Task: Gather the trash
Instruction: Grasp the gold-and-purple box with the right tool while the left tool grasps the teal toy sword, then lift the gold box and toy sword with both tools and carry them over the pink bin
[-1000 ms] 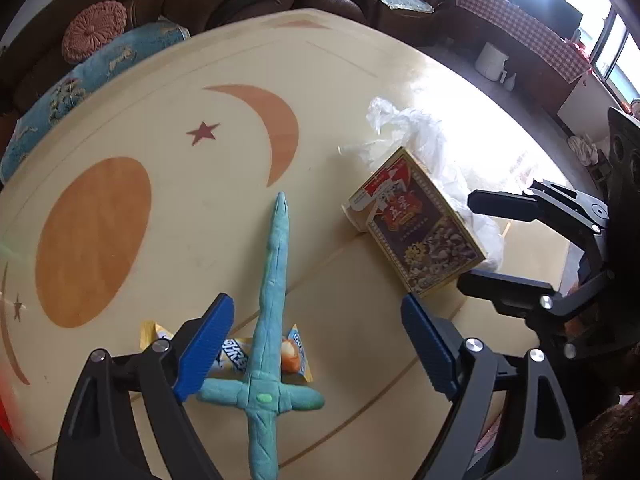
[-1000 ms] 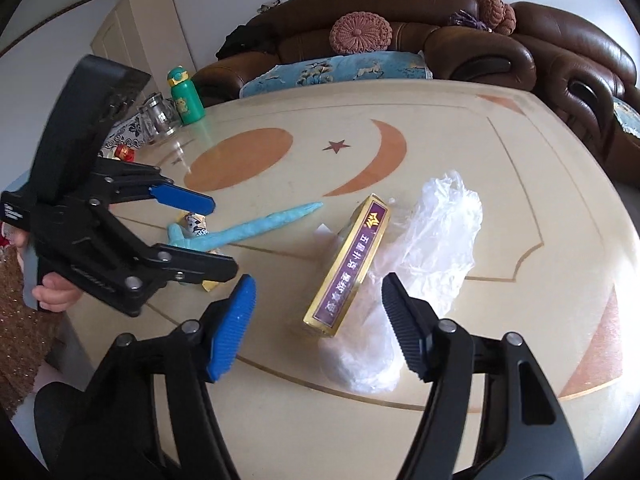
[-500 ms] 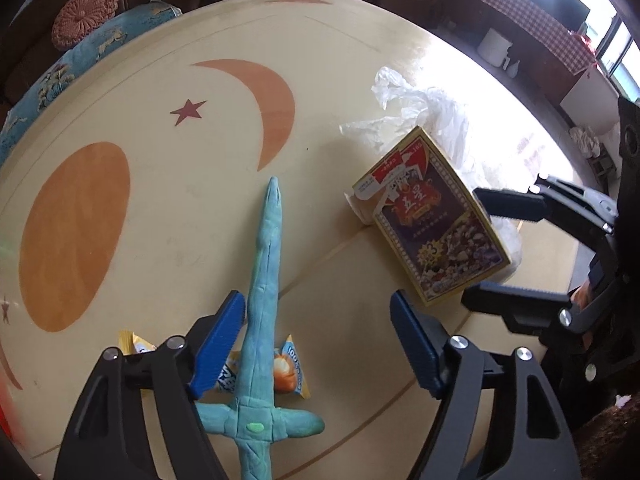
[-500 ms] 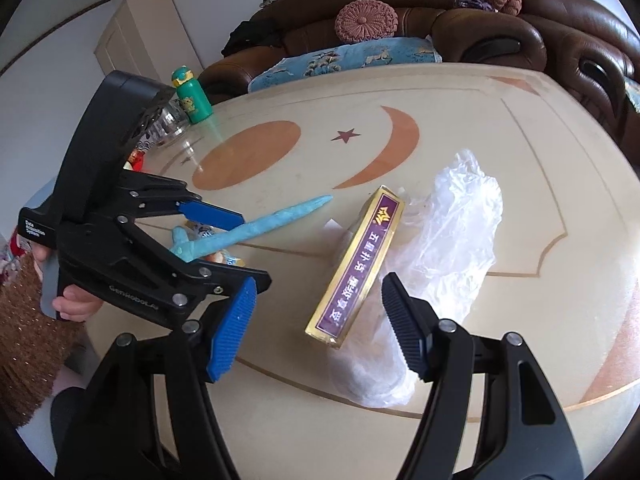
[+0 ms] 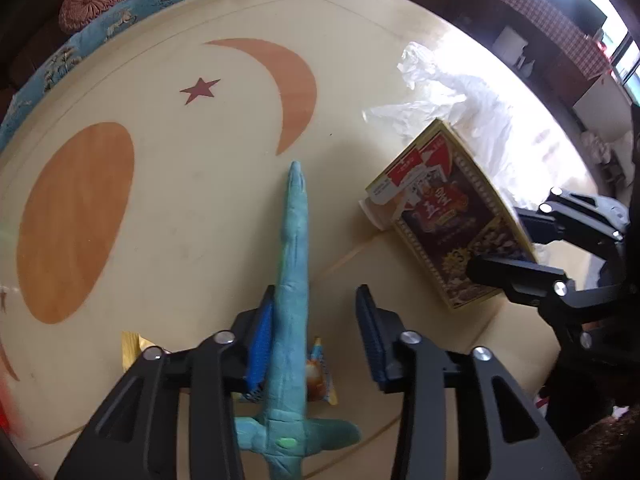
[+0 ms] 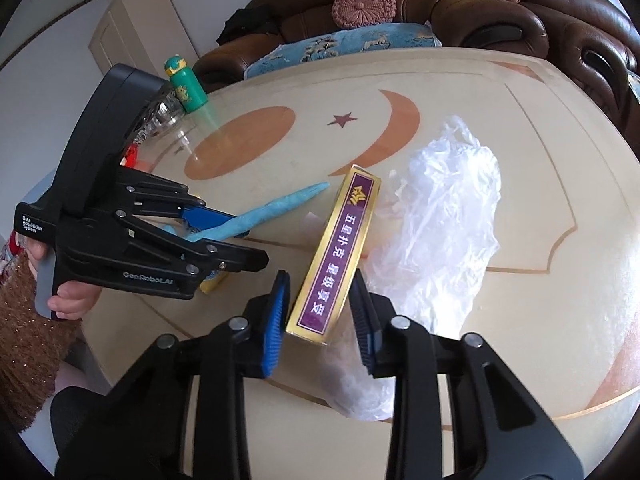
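A blue clay sword (image 5: 296, 248) lies on the cream table (image 5: 192, 208), over a yellow snack wrapper (image 5: 320, 380). My left gripper (image 5: 316, 340) points down over the sword's blade and its jaws are closing. The left pad is against the blade; the right pad (image 5: 366, 332) stands clear of it. A gold-edged card box (image 6: 340, 248) leans on edge against a clear plastic bag (image 6: 440, 220). My right gripper (image 6: 318, 312) straddles the box's near end, its jaws closing, with both pads just off its sides. From the other wrist I see the left gripper (image 6: 248, 240) and the right gripper (image 5: 498, 242).
A green bottle (image 6: 186, 88) and glassware (image 6: 160, 120) stand at the table's far left edge. A brown sofa (image 6: 480, 20) with cushions runs behind the table. A person's hand (image 6: 68, 300) holds the left gripper's handle.
The left gripper has sunk over the sword and its jaws have narrowed until one pad meets the blade. The right gripper's jaws have narrowed around the card box.
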`<state>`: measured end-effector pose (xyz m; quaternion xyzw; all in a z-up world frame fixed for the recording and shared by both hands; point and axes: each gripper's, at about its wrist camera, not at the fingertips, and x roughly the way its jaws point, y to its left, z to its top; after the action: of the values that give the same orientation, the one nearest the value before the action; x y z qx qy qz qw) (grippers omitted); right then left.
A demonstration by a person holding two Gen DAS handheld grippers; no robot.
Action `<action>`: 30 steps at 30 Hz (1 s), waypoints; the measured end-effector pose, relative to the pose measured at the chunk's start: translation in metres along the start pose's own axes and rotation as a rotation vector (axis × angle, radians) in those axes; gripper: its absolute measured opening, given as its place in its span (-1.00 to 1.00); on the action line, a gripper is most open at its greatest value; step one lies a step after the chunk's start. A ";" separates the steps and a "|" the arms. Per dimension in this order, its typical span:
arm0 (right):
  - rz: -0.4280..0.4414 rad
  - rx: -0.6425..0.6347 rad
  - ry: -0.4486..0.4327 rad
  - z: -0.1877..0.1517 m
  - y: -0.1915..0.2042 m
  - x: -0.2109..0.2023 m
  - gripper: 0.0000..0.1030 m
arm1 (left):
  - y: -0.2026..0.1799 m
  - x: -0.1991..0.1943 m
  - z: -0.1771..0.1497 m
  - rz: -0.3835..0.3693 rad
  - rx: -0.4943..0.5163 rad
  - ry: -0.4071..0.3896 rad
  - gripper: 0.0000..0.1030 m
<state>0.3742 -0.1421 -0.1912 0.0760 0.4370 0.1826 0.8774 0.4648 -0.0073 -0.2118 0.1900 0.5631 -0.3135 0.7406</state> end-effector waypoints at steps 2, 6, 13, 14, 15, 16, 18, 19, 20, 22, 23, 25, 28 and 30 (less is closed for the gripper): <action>-0.004 0.000 0.002 0.001 0.001 0.001 -0.39 | 0.000 0.000 0.001 0.009 0.001 0.004 -0.52; -0.003 0.006 -0.003 0.000 0.001 0.001 -0.50 | 0.000 -0.004 0.002 0.001 -0.015 -0.013 -0.72; -0.028 -0.018 -0.020 0.000 0.010 -0.003 -0.55 | 0.001 -0.017 0.000 -0.002 -0.029 -0.052 -0.76; -0.028 -0.019 -0.023 0.000 0.010 -0.004 -0.56 | 0.000 -0.020 -0.001 0.000 -0.028 -0.057 -0.76; -0.035 -0.023 -0.028 0.000 0.011 -0.006 -0.57 | 0.000 -0.022 -0.001 0.001 -0.028 -0.059 -0.76; -0.041 -0.029 -0.036 0.001 0.013 -0.008 -0.57 | 0.001 -0.027 -0.006 0.005 -0.027 -0.065 -0.76; -0.046 -0.038 -0.052 0.001 0.015 -0.012 -0.60 | -0.001 -0.032 -0.006 0.015 -0.028 -0.078 -0.76; -0.052 -0.043 -0.056 0.001 0.016 -0.014 -0.61 | -0.002 -0.034 -0.004 0.020 -0.031 -0.085 -0.77; -0.054 -0.041 -0.059 0.002 0.015 -0.015 -0.61 | -0.001 -0.038 -0.005 0.025 -0.040 -0.096 -0.77; -0.055 -0.034 -0.063 0.003 0.015 -0.018 -0.62 | -0.002 -0.044 -0.006 0.027 -0.043 -0.110 -0.77; -0.059 -0.034 -0.068 0.003 0.015 -0.020 -0.62 | 0.000 -0.047 -0.010 0.026 -0.046 -0.117 -0.77; -0.059 -0.041 -0.085 0.004 0.017 -0.027 -0.62 | -0.001 -0.052 -0.011 0.025 -0.050 -0.132 -0.77; -0.060 -0.047 -0.109 0.005 0.021 -0.036 -0.62 | -0.001 -0.061 -0.014 0.023 -0.064 -0.149 -0.78; -0.062 -0.051 -0.123 0.007 0.023 -0.042 -0.62 | -0.004 -0.064 -0.014 0.018 -0.073 -0.161 -0.78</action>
<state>0.3511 -0.1373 -0.1491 0.0511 0.3798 0.1614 0.9095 0.4414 0.0151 -0.1542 0.1422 0.5109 -0.3003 0.7928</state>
